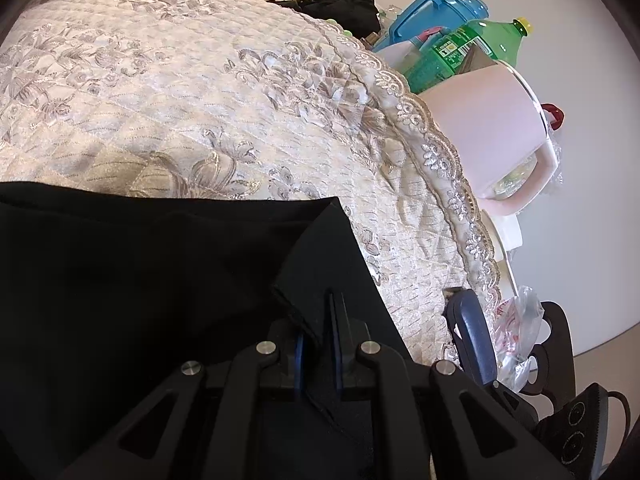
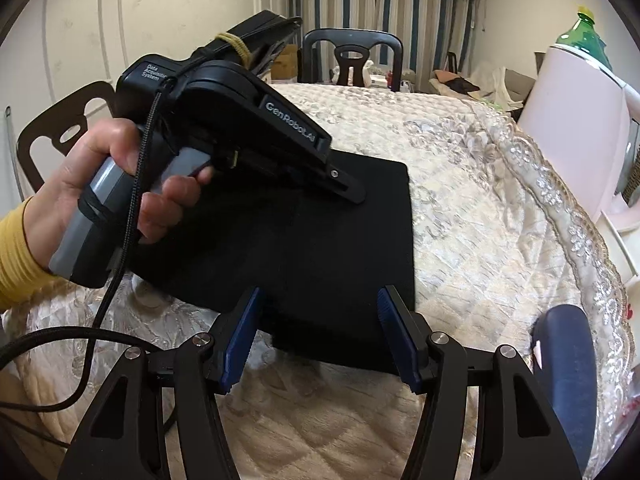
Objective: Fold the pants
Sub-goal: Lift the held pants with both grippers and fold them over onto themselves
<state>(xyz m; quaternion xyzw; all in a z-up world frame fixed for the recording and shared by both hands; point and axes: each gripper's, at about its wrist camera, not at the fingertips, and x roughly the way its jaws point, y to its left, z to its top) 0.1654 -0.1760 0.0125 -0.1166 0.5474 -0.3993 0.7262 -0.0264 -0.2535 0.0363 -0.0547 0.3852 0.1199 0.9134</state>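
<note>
Surface: quilted tablecloth [image 2: 480,216], black pants [image 2: 320,248] folded compact.
Left gripper [image 1: 318,344]: clamped on pants edge.
Right gripper [image 2: 320,340]: jaws wide, nothing held, near edge between them.

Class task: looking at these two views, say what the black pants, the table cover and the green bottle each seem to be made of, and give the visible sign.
Black pants: matte woven or knit cloth, probably; no shine, soft folded edges.
Table cover: quilted fabric with a satin-like sheen, stitched diamonds, floral pattern, lace-like trim.
Green bottle: translucent glossy plastic, apparently; light passes through, printed label, yellow cap.

Even, soft indoor light; strong fisheye bending, dark corners.
</note>
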